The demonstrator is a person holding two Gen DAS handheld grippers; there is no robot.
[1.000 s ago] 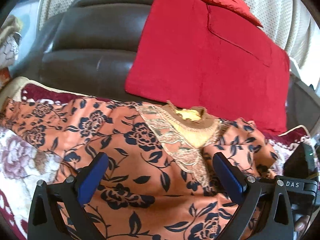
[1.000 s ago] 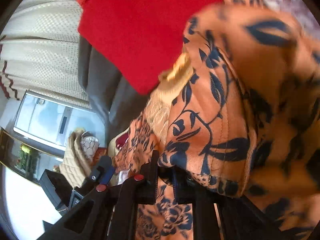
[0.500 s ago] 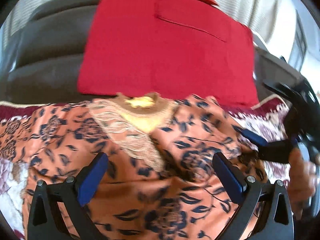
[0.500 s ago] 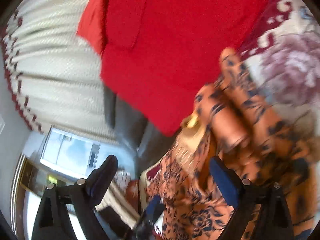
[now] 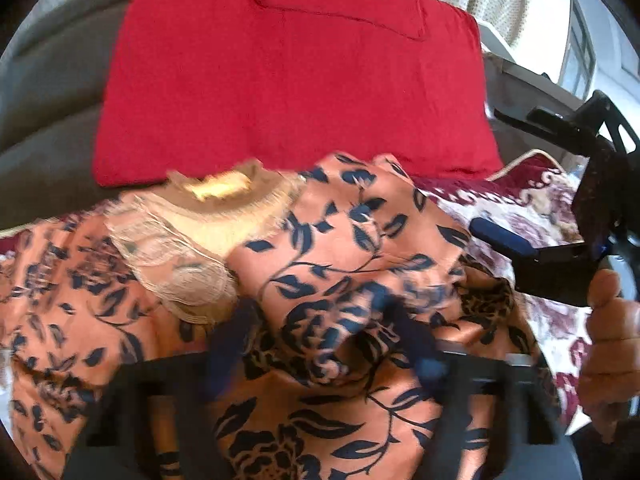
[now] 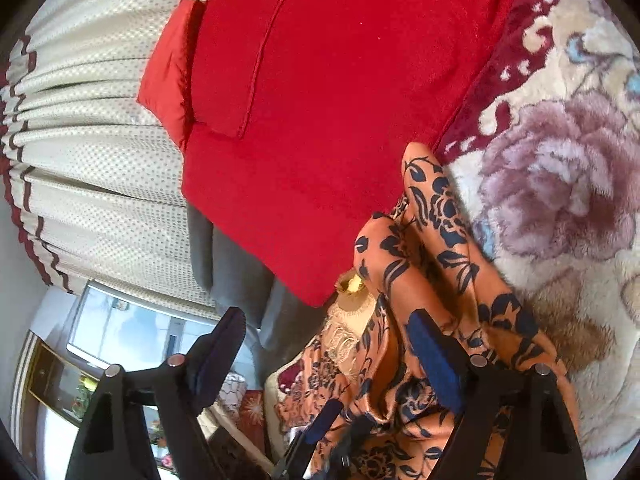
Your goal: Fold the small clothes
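Orange floral garment (image 5: 328,264) lies spread over the plush flowered blanket (image 6: 560,184), neckline toward the red cushion (image 5: 296,80) against the sofa back, and the fold is moving on! A second ago the right gripper (image 6: 332,360) was clamped on a bunched edge of the cloth and carrying it across; half a second ago its jaws sprang wide, and now it hangs off to the right with fingers far apart and nothing between them. That right-hand flap has been laid over the body of the garment and sits there, rumpled, touching the lace collar (image 5: 180,272).

Now the left gripper (image 5: 332,344) takes over. It was hovering wide open above the print; in this frame its blue pads are badly smeared by motion and look drawn closer together around a raised ridge of fabric. Whether they have actually pinched it I cannot tell, as the blur hides the contact.

What it means: the first side fold looks done, one hand has let go cleanly, and the other seems to be going for the next grab, likely to smooth or turn over the middle. The risk is dragging the fresh flap back out of place, since slippery cloth like this slides easily over plush.
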